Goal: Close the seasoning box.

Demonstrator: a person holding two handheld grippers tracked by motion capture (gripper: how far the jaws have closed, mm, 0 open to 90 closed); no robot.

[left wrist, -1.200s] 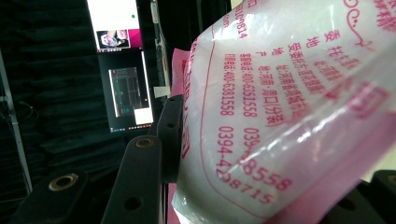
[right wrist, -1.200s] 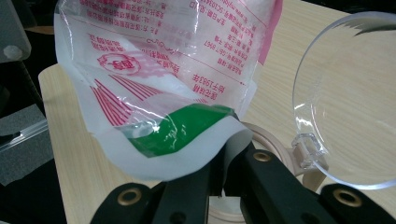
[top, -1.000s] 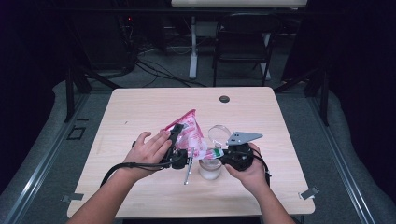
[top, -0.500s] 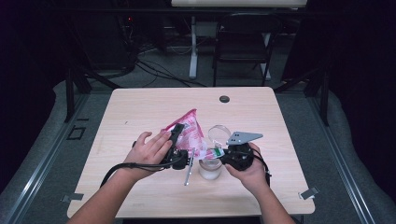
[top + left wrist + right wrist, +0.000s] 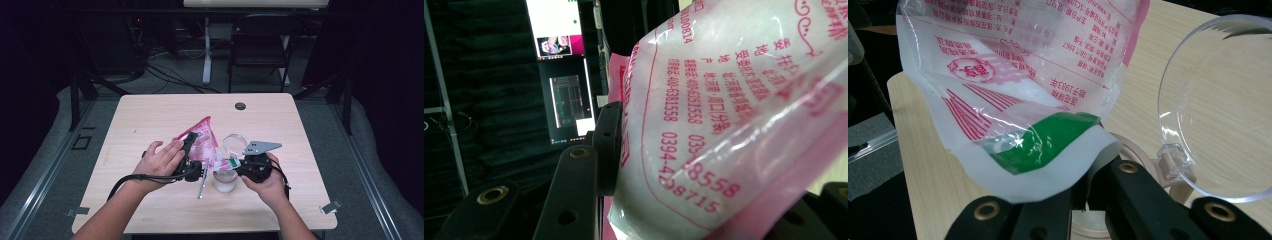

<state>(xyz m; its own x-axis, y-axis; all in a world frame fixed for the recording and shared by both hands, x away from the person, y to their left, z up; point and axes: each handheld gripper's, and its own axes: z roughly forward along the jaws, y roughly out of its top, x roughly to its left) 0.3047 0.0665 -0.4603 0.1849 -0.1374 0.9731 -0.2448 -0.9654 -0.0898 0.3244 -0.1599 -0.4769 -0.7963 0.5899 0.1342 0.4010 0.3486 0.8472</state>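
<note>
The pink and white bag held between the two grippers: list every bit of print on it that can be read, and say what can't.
"0394-4", cut off at a fold, on the pink and white bag.
"8558" and "8715", the line ends past that fold.
"400-6381558", the smaller line beside them.
"1983", upside down on the bag's other face, near a round red seal.
The Chinese lines are too small or blurred to read.

A folding chair (image 5: 260, 50) stood beyond the pale wooden surface (image 5: 150, 120), cables (image 5: 165, 72) trailing across the floor.
</note>
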